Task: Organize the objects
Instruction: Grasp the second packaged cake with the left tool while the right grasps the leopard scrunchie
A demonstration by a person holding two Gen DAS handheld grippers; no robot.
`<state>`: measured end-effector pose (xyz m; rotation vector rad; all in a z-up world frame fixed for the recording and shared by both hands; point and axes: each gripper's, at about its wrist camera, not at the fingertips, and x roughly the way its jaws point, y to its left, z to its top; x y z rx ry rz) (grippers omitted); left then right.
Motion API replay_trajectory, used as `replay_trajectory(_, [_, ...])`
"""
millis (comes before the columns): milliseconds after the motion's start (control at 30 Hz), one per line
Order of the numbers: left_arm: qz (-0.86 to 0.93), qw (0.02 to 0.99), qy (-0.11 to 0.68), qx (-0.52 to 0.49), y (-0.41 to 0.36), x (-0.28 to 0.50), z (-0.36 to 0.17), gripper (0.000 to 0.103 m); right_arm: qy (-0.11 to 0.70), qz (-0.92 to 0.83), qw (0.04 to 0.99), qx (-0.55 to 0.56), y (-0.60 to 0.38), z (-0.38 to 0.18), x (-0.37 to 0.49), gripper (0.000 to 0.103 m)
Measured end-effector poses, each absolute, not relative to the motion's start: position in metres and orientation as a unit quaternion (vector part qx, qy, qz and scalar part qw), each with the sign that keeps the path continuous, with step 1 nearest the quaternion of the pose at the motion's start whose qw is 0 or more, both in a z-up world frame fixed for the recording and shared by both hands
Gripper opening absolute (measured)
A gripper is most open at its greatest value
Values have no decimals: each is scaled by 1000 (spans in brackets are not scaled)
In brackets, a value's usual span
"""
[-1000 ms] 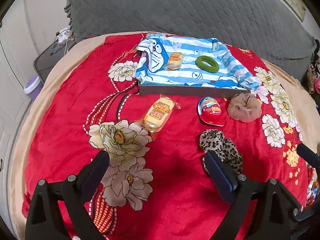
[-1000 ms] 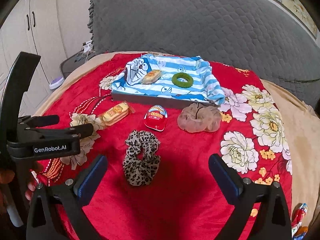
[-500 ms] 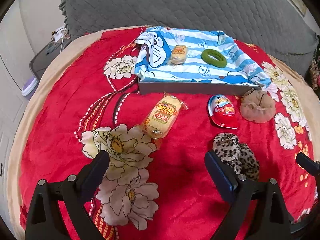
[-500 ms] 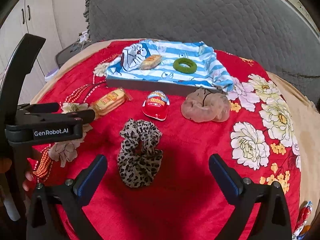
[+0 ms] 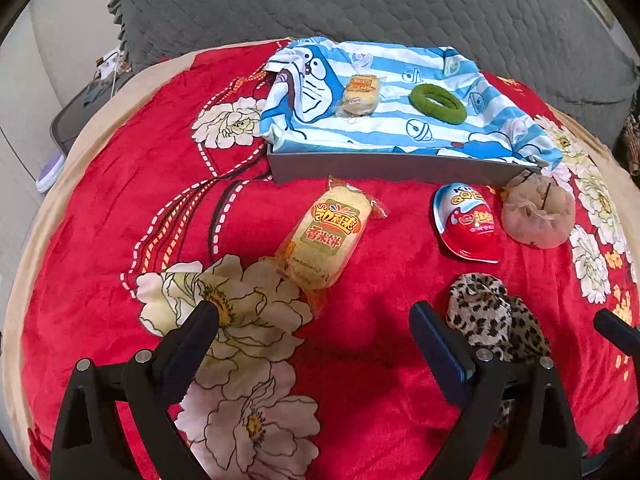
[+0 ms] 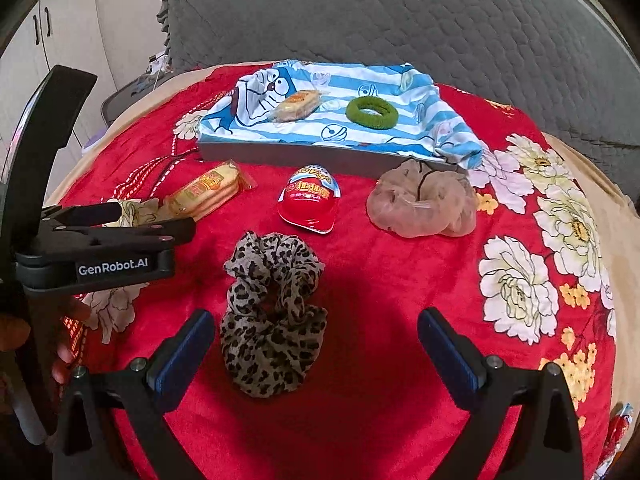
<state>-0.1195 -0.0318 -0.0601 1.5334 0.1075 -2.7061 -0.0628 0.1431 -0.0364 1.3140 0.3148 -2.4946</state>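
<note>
On the red floral blanket lie a yellow snack packet (image 5: 326, 238) (image 6: 208, 194), a red chocolate egg (image 5: 468, 220) (image 6: 310, 200), a beige scrunchie (image 5: 538, 210) (image 6: 424, 200) and a leopard scrunchie (image 5: 492, 320) (image 6: 272, 316). Behind them a grey tray (image 5: 392, 168) (image 6: 320, 158) lined with blue striped cloth holds a second snack packet (image 5: 360, 94) (image 6: 298, 105) and a green ring (image 5: 438, 103) (image 6: 372, 112). My left gripper (image 5: 314, 328) is open just short of the yellow packet. My right gripper (image 6: 316, 334) is open, with the leopard scrunchie between its fingers.
A grey quilted headboard (image 6: 400, 12) rises behind the tray. White cupboards (image 6: 60, 40) and a dark side table (image 5: 84, 112) stand off the bed's left edge. The left gripper's body (image 6: 100, 256) and a hand (image 6: 66, 344) fill the right wrist view's left side.
Both grippers have moved forward and lower over the blanket. The yellow packet is nearer the left gripper, and the leopard scrunchie now lies between the right gripper's fingers. No object has moved.
</note>
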Motion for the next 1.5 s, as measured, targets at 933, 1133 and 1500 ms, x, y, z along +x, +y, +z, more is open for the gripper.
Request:
replay_trajectory(933, [-874,-1,25,485,-29,-164,-91,96,104,-858,147,482,130,-68,-93,102])
replay_trajectory(1133, [-876,-1,31,482,-30,-174,-97,96,118,-855,143,484,124,-77,-98,102])
replay_trajectory(1500, [-876,-1,30,481,-32,-180,-104,84,111,-853,144,490,124,-81,-103,67])
